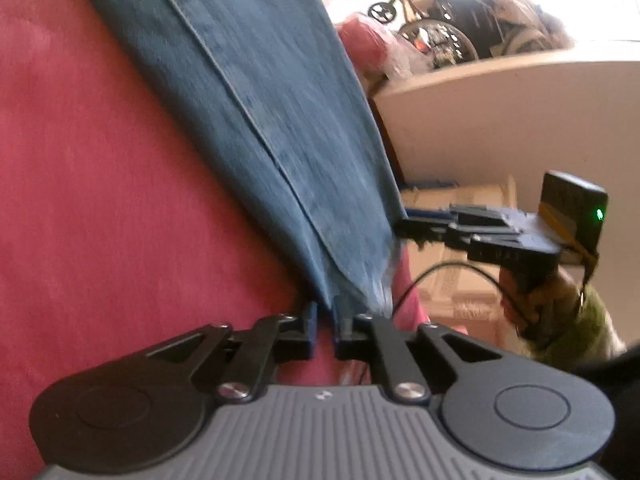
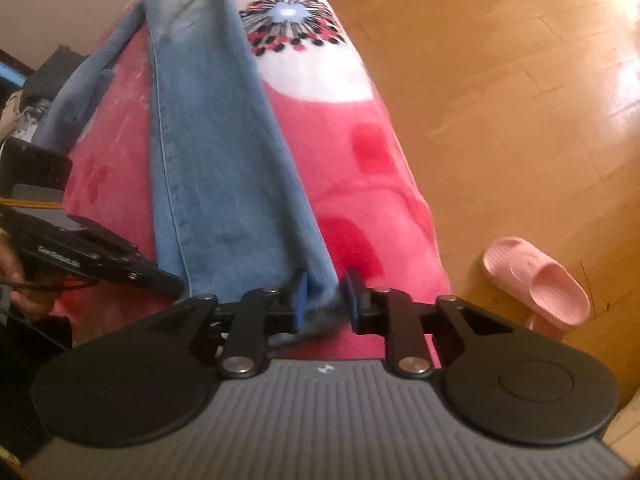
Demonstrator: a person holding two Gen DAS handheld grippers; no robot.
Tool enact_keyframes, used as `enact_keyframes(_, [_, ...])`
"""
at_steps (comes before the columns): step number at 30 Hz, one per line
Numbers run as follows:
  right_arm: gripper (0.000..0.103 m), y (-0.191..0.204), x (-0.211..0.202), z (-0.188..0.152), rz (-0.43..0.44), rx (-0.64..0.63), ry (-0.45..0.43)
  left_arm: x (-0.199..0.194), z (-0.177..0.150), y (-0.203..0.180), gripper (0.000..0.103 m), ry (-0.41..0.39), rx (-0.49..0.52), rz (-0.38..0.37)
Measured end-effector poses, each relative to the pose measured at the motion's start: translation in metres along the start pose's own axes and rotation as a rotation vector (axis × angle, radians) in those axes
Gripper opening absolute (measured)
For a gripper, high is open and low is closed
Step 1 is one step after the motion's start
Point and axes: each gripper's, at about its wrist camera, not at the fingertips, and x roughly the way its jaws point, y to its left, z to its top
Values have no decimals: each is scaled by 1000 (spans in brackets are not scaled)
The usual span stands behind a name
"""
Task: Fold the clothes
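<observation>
A red blanket (image 2: 352, 168), printed with a white patch and darker blotches, is spreading out ahead of both grippers, and the pair of jeans (image 2: 216, 140) is lying along it, legs stacked and stretching away from the fingers toward the far end, where the wider upper part is sagging off to the left. The hem end is coming up off the blanket into the tools. Denim like this is looking fairly heavy and limp rather than stiff: it is draping in a long sheet, not holding shape, and its rough weave should be resisting slip. The hem corners, thick with seam, are seeming the soundest places to pinch.

The right gripper (image 2: 323, 295) is clamping one hem corner between its blue pads, cloth bunching in the gap. The left gripper (image 1: 325, 322) is closing narrowly on the other hem edge, just beside it. A pink slipper (image 2: 538, 280) is sitting on the wooden floor (image 2: 500, 80), off right of the right gripper.
</observation>
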Motion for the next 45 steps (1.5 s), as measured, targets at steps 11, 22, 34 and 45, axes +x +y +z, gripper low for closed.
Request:
enact_keyframes(11, [30,19,-69,43,201,-159,-162,-80,-12,18,46,-80,26,128])
enact_keyframes(22, [23,179,99,220,166,-537,-295,-157,-9,17,55,-367,-127,521])
enact_keyframes(34, [24,146,108,153,153,-561,-284,-166,4,27,61,-535,35,648])
enact_keyframes(45, [23,56,-7,-61,-90,-209,-173,-86,81,8,64,-506,495,641])
